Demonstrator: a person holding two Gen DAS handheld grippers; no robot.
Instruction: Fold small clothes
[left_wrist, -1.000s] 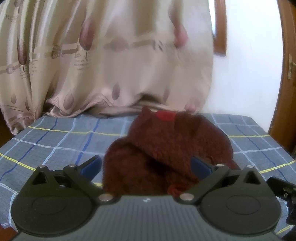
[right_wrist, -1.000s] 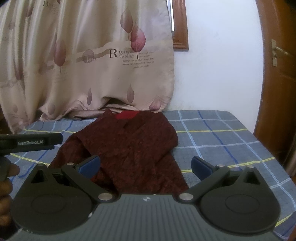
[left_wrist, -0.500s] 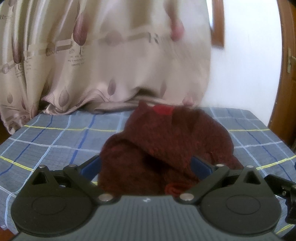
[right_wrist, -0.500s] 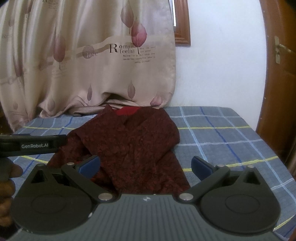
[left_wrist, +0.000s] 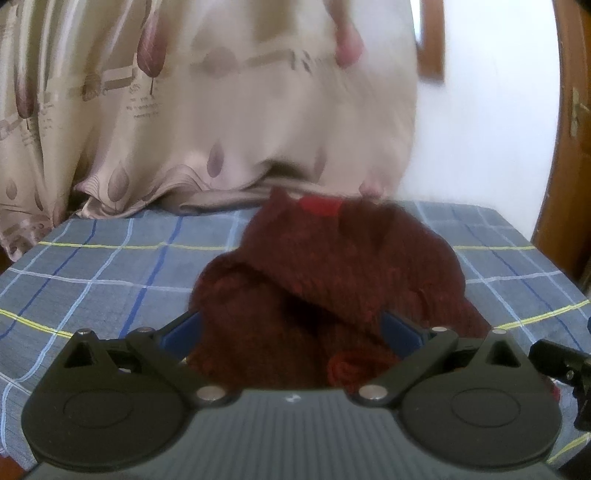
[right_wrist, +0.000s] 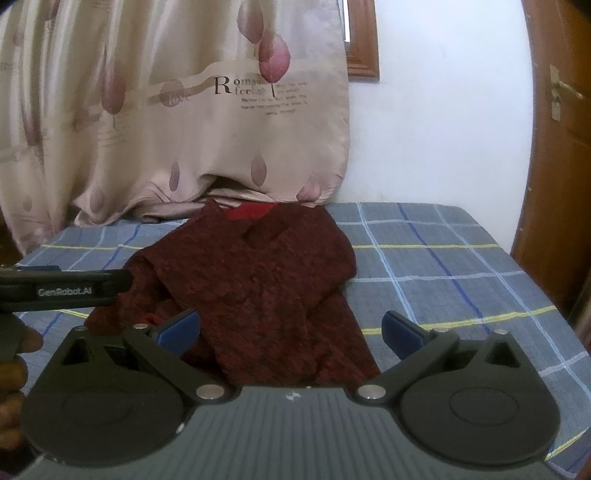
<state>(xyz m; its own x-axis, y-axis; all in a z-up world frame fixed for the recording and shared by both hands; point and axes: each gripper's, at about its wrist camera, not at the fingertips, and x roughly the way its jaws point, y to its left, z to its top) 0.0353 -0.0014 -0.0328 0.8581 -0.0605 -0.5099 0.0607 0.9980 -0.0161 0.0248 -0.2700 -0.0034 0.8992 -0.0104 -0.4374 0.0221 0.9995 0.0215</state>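
A dark red knitted garment (left_wrist: 332, 266) with a bright red collar patch lies crumpled on the bed, one side folded over the middle. My left gripper (left_wrist: 291, 332) is open, low over the garment's near left part, and cloth bulges between its blue pads (left_wrist: 181, 332). In the right wrist view the same garment (right_wrist: 258, 277) spreads from the curtain toward me. My right gripper (right_wrist: 290, 332) is open over its near hem, nothing pinched. The left gripper (right_wrist: 66, 290) shows at the left edge, held by a hand (right_wrist: 14, 350).
The bed (right_wrist: 443, 258) has a blue checked sheet with yellow lines. A beige leaf-print curtain (right_wrist: 184, 129) hangs onto its far edge. A wooden door (right_wrist: 561, 184) stands at the right, past the bed's edge. Part of the right gripper (left_wrist: 565, 369) shows low right.
Both grippers have edged forward toward the garment, so it looks larger. The left gripper has slid a little to the right in the right wrist view. Both stay open.
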